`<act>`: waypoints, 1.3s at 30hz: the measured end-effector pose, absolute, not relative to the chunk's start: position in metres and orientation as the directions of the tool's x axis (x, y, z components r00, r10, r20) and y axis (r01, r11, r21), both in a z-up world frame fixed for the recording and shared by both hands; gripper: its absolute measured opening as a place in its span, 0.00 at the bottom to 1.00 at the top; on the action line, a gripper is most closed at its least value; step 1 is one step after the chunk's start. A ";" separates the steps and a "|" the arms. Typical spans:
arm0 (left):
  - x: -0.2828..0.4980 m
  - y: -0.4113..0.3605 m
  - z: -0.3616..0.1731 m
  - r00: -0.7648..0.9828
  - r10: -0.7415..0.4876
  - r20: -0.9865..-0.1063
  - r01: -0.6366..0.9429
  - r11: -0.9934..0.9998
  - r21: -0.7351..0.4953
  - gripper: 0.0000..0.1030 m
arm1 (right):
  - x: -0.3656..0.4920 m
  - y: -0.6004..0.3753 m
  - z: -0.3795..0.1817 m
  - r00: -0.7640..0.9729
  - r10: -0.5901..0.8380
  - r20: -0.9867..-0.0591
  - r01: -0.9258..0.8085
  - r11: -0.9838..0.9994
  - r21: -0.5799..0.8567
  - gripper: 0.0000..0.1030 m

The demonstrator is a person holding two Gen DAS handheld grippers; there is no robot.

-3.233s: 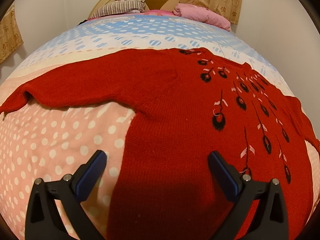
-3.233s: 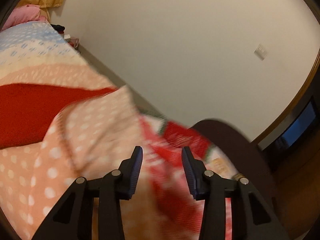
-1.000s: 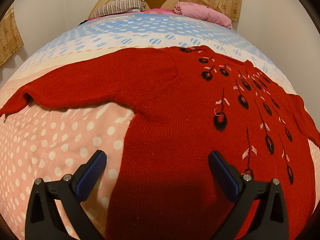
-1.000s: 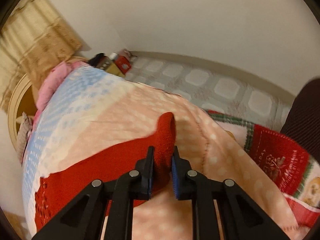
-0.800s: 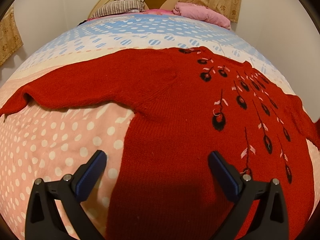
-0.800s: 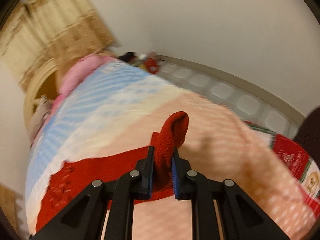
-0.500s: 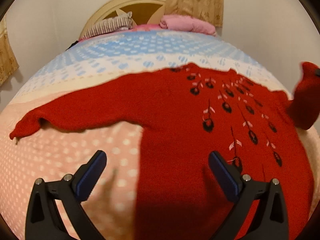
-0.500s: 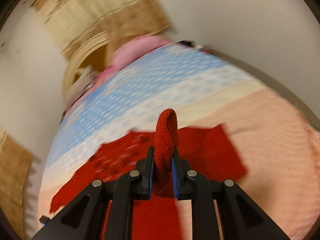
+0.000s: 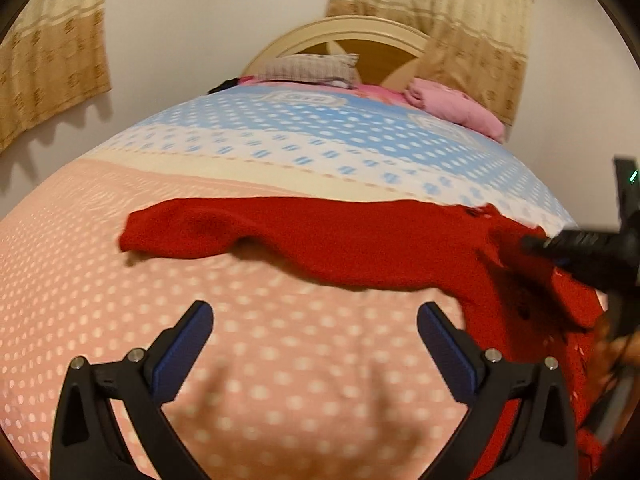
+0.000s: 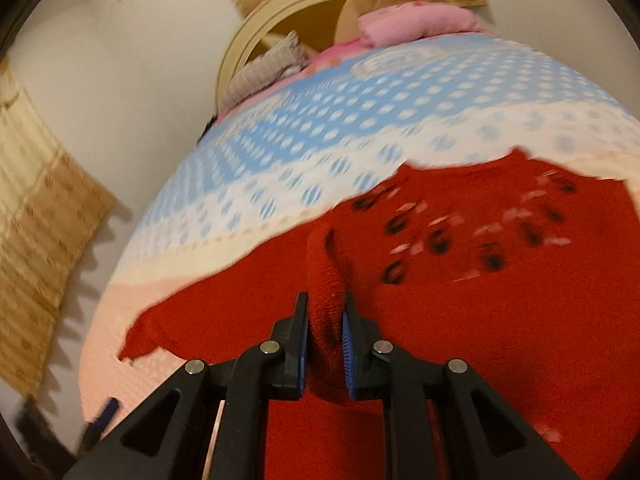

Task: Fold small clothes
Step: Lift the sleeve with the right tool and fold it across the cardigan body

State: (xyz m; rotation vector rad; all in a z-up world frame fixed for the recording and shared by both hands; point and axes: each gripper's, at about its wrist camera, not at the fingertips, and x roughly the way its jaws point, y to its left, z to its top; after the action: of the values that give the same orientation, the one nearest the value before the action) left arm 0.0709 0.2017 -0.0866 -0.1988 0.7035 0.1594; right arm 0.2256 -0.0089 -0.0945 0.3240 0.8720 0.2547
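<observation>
A red knit sweater [image 9: 360, 240] with black and white motifs lies spread on the bed. Its left sleeve [image 9: 180, 232] stretches out to the left. My left gripper [image 9: 314, 344] is open and empty, over the pink dotted bedspread in front of that sleeve. My right gripper [image 10: 324, 320] is shut on the cuff of the sweater's right sleeve [image 10: 324, 272] and holds it above the sweater's body [image 10: 500, 280]. The right gripper also shows in the left wrist view [image 9: 532, 242], at the right, over the sweater's chest.
The bedspread [image 9: 280, 148] is pink with dots near me and blue with dots farther back. A striped pillow [image 9: 308, 68] and a pink bundle [image 9: 456, 108] lie by the headboard [image 9: 340, 36]. Curtains [image 9: 52, 52] hang on the walls at both sides.
My right gripper closed on the right sleeve's cuff and carried it left over the sweater's body. My left gripper has shifted left, from over the sweater's body to the bedspread by the left sleeve.
</observation>
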 end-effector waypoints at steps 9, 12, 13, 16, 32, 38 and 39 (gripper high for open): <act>0.077 0.216 -0.097 0.740 0.070 -0.669 -0.224 0.964 -0.146 1.00 | 0.226 0.037 -0.143 0.482 0.453 -0.750 -0.234 0.891 0.388 0.14; 0.081 0.206 -0.092 0.751 0.031 -0.660 -0.172 0.974 -0.149 1.00 | 0.206 0.012 -0.118 0.528 0.490 -0.694 -0.259 0.871 0.418 0.14; 0.084 0.198 -0.089 0.755 0.004 -0.656 -0.141 0.977 -0.157 1.00 | 0.200 0.002 -0.112 0.548 0.479 -0.686 -0.251 0.876 0.411 0.15; 0.101 0.176 -0.084 0.751 -0.100 -0.653 -0.047 0.978 -0.203 1.00 | 0.180 -0.048 -0.093 0.639 0.359 -0.681 -0.169 0.928 0.331 0.27; 0.185 0.061 -0.126 0.619 -0.130 -0.774 0.075 0.991 -0.107 0.74 | 0.123 -0.260 -0.095 0.713 -0.075 -0.697 0.323 0.918 0.231 0.27; 0.193 0.066 -0.134 0.609 -0.039 -0.792 -0.019 0.998 -0.064 0.77 | 0.163 -0.259 -0.102 0.711 -0.024 -0.702 0.263 0.936 0.235 0.27; 0.194 0.065 -0.135 0.608 -0.024 -0.793 -0.030 0.998 -0.053 0.80 | 0.174 -0.256 -0.107 0.708 0.003 -0.706 0.242 0.938 0.247 0.27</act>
State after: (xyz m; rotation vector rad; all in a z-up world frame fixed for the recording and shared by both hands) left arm 0.1944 0.0645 -0.1350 -0.0634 0.9173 0.0036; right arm 0.1742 -0.2559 -0.1070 0.3361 0.7763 -0.1356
